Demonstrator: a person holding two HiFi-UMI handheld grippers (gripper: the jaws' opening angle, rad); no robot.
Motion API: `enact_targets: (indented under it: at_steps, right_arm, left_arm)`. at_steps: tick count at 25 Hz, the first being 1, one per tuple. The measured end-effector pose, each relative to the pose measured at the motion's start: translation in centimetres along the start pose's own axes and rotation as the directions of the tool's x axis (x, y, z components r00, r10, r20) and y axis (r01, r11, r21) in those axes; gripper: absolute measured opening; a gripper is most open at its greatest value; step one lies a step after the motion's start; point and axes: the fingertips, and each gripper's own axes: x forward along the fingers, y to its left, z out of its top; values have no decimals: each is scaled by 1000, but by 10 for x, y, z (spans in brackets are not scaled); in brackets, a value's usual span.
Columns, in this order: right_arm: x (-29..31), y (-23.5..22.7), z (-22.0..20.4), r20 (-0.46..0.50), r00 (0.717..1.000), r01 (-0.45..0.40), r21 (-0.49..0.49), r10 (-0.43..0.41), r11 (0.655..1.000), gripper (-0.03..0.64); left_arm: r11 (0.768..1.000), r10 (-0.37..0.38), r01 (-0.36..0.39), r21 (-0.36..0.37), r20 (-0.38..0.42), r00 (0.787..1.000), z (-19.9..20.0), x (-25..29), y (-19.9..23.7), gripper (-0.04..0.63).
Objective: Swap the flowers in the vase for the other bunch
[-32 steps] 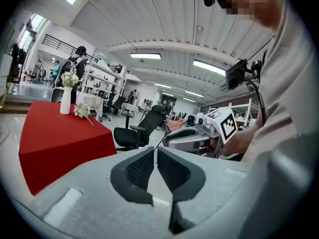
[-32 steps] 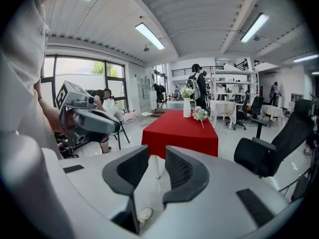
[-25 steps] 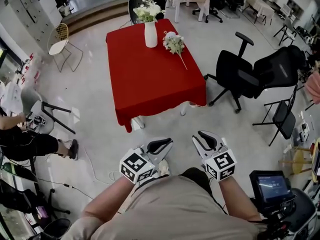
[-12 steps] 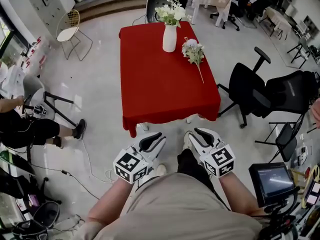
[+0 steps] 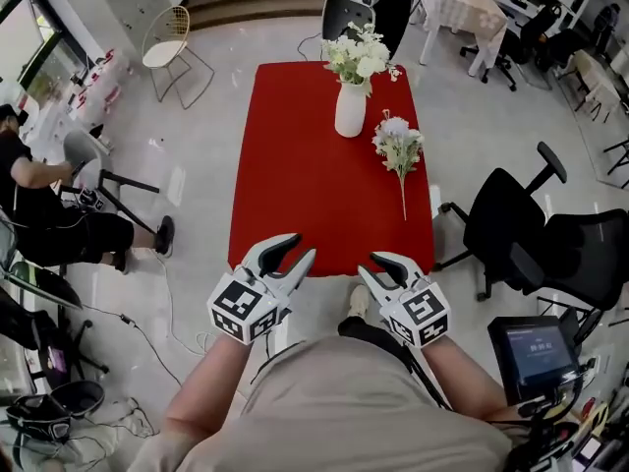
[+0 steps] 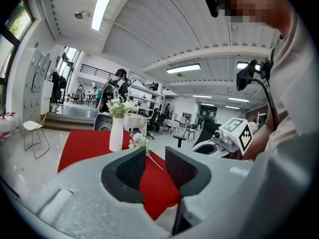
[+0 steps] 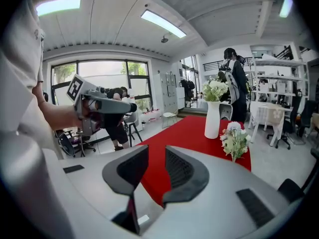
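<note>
A white vase (image 5: 350,111) stands upright near the far end of the red surface (image 5: 295,195), with white and pale green flowers (image 5: 361,55) in it. The other bunch (image 5: 397,146) lies just beside the vase, at its right, with the stem toward the near edge. The left gripper (image 5: 300,247) and the right gripper (image 5: 371,264) hover at the near edge, well apart from both bunches. The left jaws have just been opening and stand a little apart, with nothing between them. The right jaws are also a little apart and empty. The head view shows a black office chair (image 5: 511,229) at the right of the surface. The gripper views show ceiling lights (image 7: 162,23), which the head view does not.
</note>
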Motion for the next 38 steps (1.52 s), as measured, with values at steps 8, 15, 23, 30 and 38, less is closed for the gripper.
enact_targets:
  at_steps: [8,15,23,30,38]
  right_arm:
    - [9,-106,3,-11,999,-52,-7,52,999,110]
    - [25,-150,6,-10,1000,-24,16,24,1000,110]
    - [29,-160,15,-1,997,81,104,-81,991,110]
    - [20,-171,13,-24,984,177,111,-175,978,110]
    - [15,-182,7,-46,974,225,181,-220,957,110]
  left_arm:
    - [993,113,-113,33,-1,994,53,116,51,223]
    - [980,191,-192,58,23,981,84,194,110,335]
    - [965,249,-251,79,33,968,110,267,180,431]
    - [959,278,-278,53,6,961,112,316,222,477]
    - [970,237,-239,46,49,970,121,345,233,480]
